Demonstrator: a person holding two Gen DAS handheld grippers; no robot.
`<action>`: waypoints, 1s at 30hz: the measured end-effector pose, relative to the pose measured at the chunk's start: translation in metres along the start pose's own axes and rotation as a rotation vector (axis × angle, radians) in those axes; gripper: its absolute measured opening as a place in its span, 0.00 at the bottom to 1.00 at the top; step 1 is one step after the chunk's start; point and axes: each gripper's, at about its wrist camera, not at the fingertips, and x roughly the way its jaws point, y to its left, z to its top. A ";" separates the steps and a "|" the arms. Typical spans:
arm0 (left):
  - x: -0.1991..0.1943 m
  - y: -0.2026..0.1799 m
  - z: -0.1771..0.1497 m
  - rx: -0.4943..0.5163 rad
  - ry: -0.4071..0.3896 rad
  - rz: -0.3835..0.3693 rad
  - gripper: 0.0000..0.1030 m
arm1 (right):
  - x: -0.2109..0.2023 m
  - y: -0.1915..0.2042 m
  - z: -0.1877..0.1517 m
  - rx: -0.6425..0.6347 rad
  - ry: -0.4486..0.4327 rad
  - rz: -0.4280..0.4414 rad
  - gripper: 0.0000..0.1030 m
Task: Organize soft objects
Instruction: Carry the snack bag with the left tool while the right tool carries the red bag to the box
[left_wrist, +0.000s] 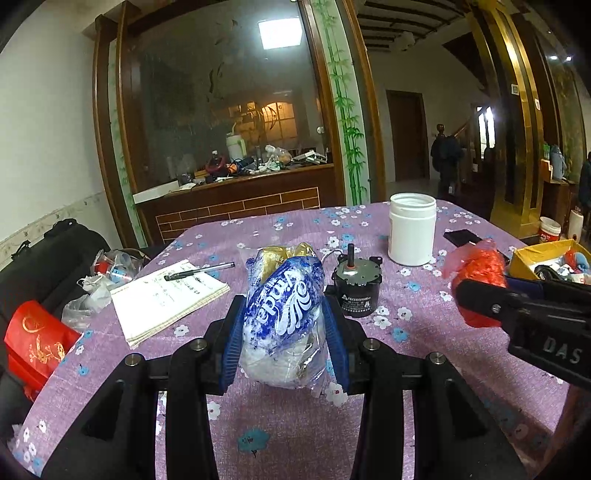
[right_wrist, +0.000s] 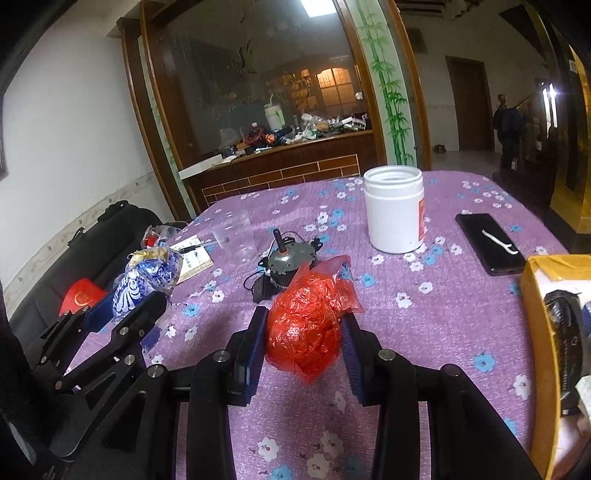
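Item 1: left gripper (left_wrist: 282, 325), black frame with blue ribbed pads, jaws partly closed and pressing both sides of a crumpled blue-and-white printed plastic bag (left_wrist: 284, 306) with gold foil at its far end. The bundle was held above the purple floral tablecloth (left_wrist: 424, 332), on the near-left side of the small grey electric motor with upright black shaft (left_wrist: 356, 286).

Item 2: right gripper (right_wrist: 304, 332), same build, jaws partly closed on a crumpled red plastic bag (right_wrist: 304, 328). This bundle was held above the cloth directly in front of the motor, partly hiding it in the right wrist view.

Item 3: open white plastic jar without lid (left_wrist: 412, 229), standing upright behind and to the right of the motor.

Item 4: open notebook with a black pen lying on it (left_wrist: 168, 295), left of the motor.

Item 5: clear plastic cup (right_wrist: 234, 236), left of the motor, beyond the notebook.

Item 6: black phone with a white floss pick on it (right_wrist: 489, 243), far right of the motor.

Item 7: yellow cardboard box (right_wrist: 535, 317), right of the motor, at the table edge.
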 end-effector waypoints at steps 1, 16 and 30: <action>-0.001 0.000 0.000 -0.001 -0.004 -0.001 0.38 | -0.003 0.000 0.000 0.002 -0.006 -0.004 0.38; -0.012 -0.010 -0.004 0.013 -0.005 -0.038 0.38 | -0.047 0.001 -0.020 -0.006 -0.037 -0.013 0.38; -0.031 -0.049 -0.002 0.025 0.066 -0.170 0.38 | -0.100 -0.033 -0.028 0.062 -0.071 -0.028 0.38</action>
